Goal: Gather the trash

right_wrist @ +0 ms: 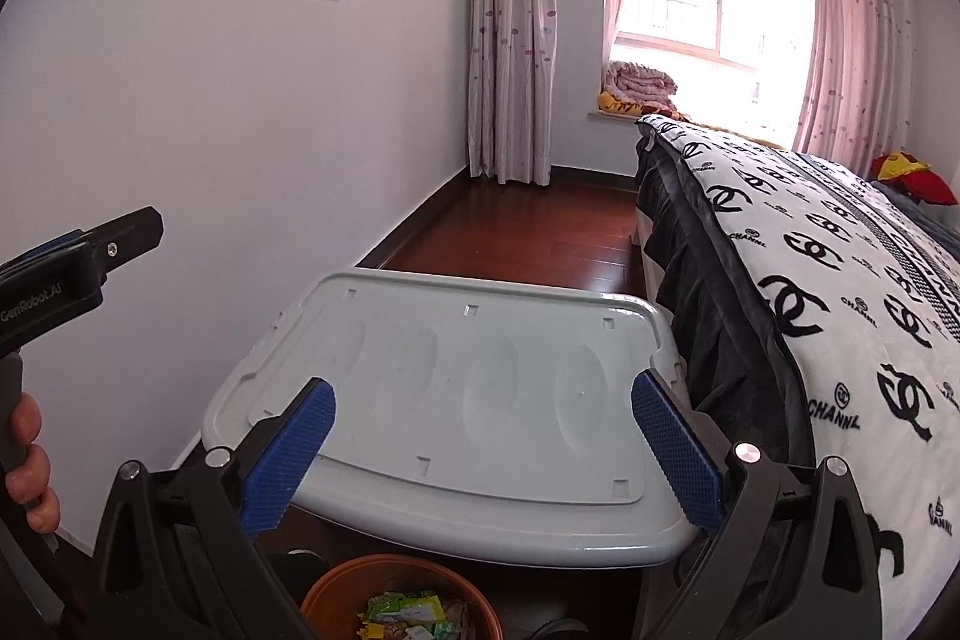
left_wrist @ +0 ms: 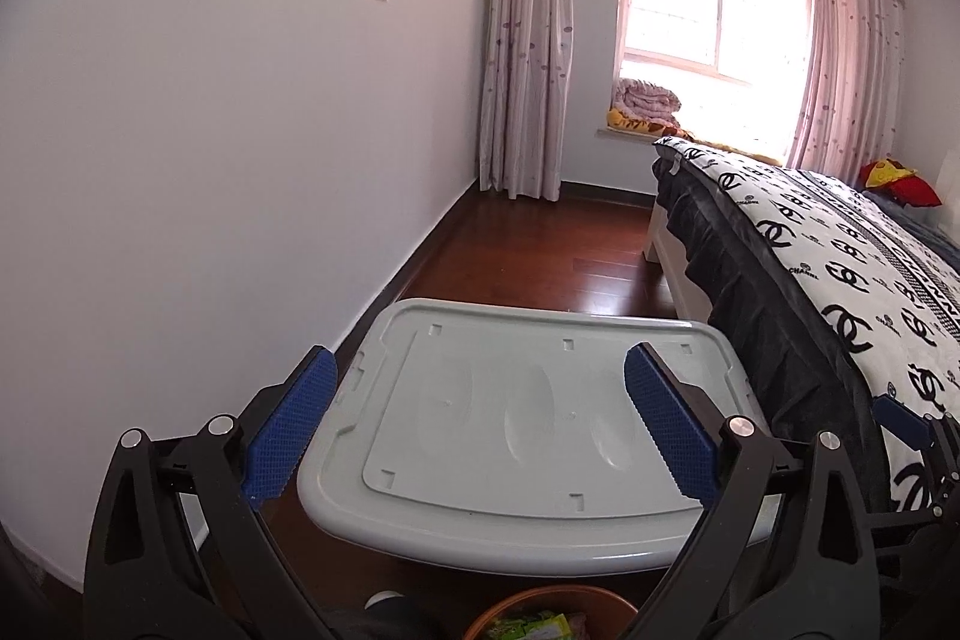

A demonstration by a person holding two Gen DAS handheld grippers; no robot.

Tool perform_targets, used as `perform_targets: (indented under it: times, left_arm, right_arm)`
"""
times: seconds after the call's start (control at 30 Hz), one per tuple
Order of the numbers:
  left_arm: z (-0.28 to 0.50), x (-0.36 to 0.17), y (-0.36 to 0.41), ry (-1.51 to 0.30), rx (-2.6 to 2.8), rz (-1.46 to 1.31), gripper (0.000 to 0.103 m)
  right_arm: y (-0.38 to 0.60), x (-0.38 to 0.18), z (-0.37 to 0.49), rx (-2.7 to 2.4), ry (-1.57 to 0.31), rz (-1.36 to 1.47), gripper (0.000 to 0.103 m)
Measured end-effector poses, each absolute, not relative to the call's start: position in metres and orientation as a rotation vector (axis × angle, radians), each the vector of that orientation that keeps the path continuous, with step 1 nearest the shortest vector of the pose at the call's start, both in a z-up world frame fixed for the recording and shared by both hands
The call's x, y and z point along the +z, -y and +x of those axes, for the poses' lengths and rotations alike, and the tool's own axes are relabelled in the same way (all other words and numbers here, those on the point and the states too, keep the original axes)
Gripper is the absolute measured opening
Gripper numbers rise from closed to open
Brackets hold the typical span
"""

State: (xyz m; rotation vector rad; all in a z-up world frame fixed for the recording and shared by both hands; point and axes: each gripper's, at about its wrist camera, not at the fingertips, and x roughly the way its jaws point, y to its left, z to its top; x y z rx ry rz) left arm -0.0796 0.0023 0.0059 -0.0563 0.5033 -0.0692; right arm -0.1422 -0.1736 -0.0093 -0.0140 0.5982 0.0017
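An orange-brown bin (right_wrist: 384,562) stands on the floor right below both grippers, with green wrappers (right_wrist: 408,610) and other scraps lying in it. In the left wrist view only the bin's far rim (left_wrist: 540,593) and some of the green wrappers (left_wrist: 528,625) show at the bottom edge. My left gripper (left_wrist: 480,400) is held above the bin, open wide with nothing between its blue pads (left_wrist: 288,430). My right gripper (right_wrist: 483,436) hangs beside it, also open and empty.
A grey plastic storage box lid (right_wrist: 456,400) lies just beyond the bin, between the white wall on the left and a bed with a black-and-white patterned blanket (right_wrist: 810,292) on the right. Dark wooden floor (right_wrist: 528,232) runs on to the curtained window. A hand (right_wrist: 27,466) holds the left gripper's handle.
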Motion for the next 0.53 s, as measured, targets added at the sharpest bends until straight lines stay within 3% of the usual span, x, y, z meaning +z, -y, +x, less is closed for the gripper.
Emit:
perform_targets:
  times: [0.53]
  left_arm:
    - [-0.08,0.0062,-0.0071,-0.51,-0.035,-0.013,0.094]
  right_arm:
    - [0.174,-0.0111,-0.1415,0.005,-0.6,-0.005,0.098]
